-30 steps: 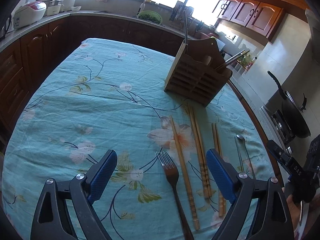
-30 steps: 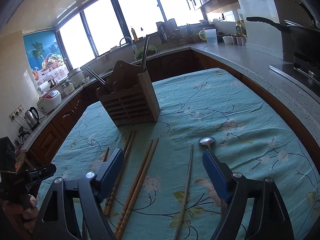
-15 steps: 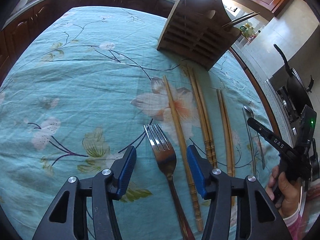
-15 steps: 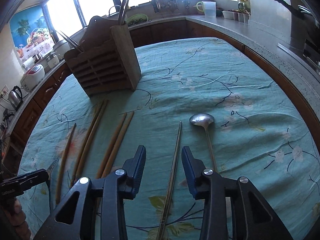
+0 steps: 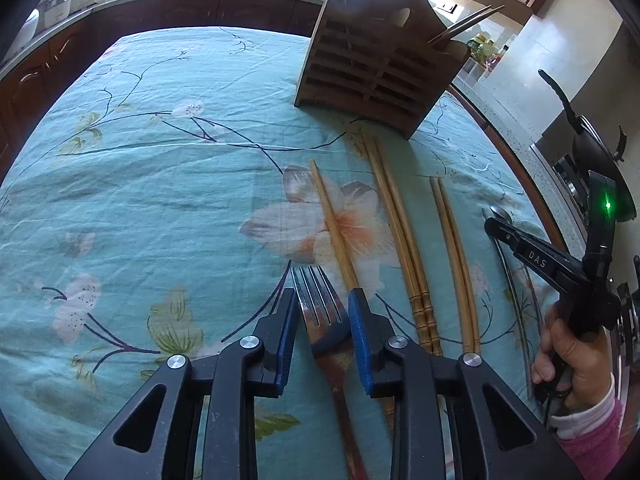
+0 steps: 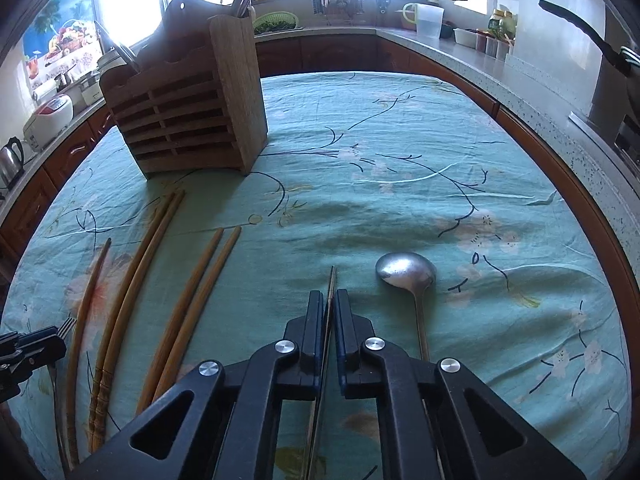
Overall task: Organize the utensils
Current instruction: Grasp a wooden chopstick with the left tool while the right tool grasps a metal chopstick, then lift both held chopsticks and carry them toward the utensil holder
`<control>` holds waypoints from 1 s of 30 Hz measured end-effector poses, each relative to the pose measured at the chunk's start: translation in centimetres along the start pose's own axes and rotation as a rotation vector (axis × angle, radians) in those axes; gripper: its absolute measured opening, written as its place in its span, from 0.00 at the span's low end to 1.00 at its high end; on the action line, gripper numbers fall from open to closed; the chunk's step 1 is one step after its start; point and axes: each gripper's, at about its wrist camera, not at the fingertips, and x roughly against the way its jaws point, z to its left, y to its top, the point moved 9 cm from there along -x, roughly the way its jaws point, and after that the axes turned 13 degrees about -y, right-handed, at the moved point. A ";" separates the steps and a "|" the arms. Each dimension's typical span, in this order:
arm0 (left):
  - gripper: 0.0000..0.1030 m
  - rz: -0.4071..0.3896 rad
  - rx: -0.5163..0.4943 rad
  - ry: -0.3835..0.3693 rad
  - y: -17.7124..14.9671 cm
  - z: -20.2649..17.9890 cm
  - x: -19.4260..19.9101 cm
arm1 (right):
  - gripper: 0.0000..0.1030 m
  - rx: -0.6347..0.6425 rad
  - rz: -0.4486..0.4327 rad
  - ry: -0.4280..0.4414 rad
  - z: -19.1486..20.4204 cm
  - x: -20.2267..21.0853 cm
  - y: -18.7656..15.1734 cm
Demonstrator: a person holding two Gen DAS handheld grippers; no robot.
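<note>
Utensils lie in a row on the table (image 6: 400, 128), handles toward the person, so each can be taken from the near end and carried to the slatted wooden holder (image 5: 376, 72) standing behind them. The left gripper (image 5: 322, 332) straddles the fork (image 5: 320, 304) at its neck; its fingers are narrow and closing, not visibly pressing yet. The right gripper (image 6: 329, 320) has clamped a thin metal chopstick (image 6: 331, 280), beside the spoon (image 6: 406, 272). Wooden chopsticks (image 5: 396, 224) wait between.
</note>
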 end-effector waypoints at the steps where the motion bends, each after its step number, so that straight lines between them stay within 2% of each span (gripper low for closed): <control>1: 0.21 0.001 0.009 -0.010 0.0 0.1 0.1 | 0.05 -0.011 0.003 0.012 -0.1 0.1 0.0; 7: 0.19 -0.026 0.035 -0.055 0.2 0.0 2.2 | 0.04 -0.086 -0.028 0.082 -0.8 2.7 0.5; 18: 0.17 -0.173 0.010 -0.133 1.5 -1.9 9.3 | 0.04 -0.148 -0.171 0.179 -0.9 10.5 3.4; 21: 0.14 -0.203 0.010 -0.160 1.5 -2.2 10.9 | 0.04 -0.161 -0.210 0.199 -1.0 12.4 4.2; 22: 0.09 -0.213 0.011 -0.170 1.5 -2.3 11.4 | 0.04 -0.166 -0.222 0.209 -1.1 13.0 4.5; 23: 0.00 -0.218 0.014 -0.185 1.5 -2.3 11.9 | 0.04 -0.171 -0.233 0.218 -1.1 13.6 4.7; 30: 0.00 -0.283 0.012 -0.219 2.4 -2.4 14.3 | 0.04 -0.192 -0.303 0.250 -1.3 16.4 6.4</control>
